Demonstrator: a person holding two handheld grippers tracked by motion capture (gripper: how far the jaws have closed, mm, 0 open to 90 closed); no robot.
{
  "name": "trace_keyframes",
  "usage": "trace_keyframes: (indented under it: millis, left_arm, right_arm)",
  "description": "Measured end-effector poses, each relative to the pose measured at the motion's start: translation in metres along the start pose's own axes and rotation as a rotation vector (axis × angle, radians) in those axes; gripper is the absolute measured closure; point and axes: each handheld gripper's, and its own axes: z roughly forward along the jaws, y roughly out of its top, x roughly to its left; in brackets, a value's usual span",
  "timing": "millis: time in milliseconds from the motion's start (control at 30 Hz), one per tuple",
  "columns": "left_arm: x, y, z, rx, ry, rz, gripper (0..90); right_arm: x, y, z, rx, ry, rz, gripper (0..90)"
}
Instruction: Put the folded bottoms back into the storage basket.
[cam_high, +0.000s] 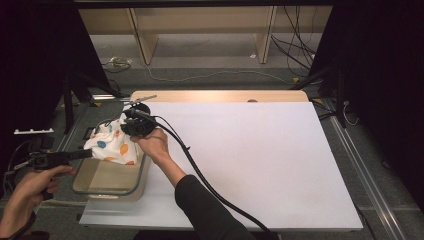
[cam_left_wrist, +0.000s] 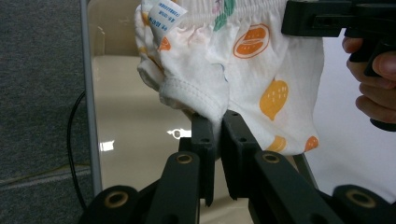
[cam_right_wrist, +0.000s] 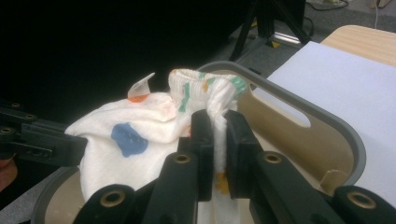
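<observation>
A white garment (cam_high: 112, 142) printed with orange, blue and green shapes hangs over the far end of a beige tray (cam_high: 107, 191). At the tray's left side my left gripper (cam_high: 89, 153) is shut on the garment's hem (cam_left_wrist: 196, 100); its jaws (cam_left_wrist: 217, 128) pinch the fabric. Above the tray's far end, my right gripper (cam_high: 126, 125) is shut on the striped elastic waistband (cam_right_wrist: 205, 84), which runs down between its jaws (cam_right_wrist: 217, 123). In the left gripper view the right gripper (cam_left_wrist: 327, 18) shows at top right. The left gripper (cam_right_wrist: 42, 140) shows at the left of the right gripper view.
The tray sits at the left edge of a large white board (cam_high: 250, 160) that lies on a wooden table (cam_high: 215, 96). The tray's grey rim (cam_right_wrist: 299, 100) has a handle slot. A thick black cable (cam_high: 200, 175) trails from the right gripper along the forearm.
</observation>
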Motion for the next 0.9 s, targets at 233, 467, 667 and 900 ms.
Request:
trace_keyframes:
  millis: [233, 467, 667, 900]
  left_arm:
    - [0.002, -0.001, 0.001, 0.001, 0.005, -0.004, 83.6]
    - [0.005, -0.002, 0.002, 0.010, 0.006, -0.012, 83.5]
    - [0.009, -0.003, 0.003, 0.019, 0.012, -0.020, 83.5]
    - [0.011, -0.004, 0.004, 0.019, 0.020, -0.021, 83.4]
  right_arm:
    - [0.001, -0.001, 0.002, 0.004, -0.002, 0.001, 83.3]
    - [0.001, -0.003, 0.006, 0.012, -0.003, 0.005, 83.2]
    - [0.002, -0.007, 0.012, 0.024, -0.002, 0.006, 83.1]
    - [0.001, -0.008, 0.014, 0.026, 0.000, 0.007, 81.9]
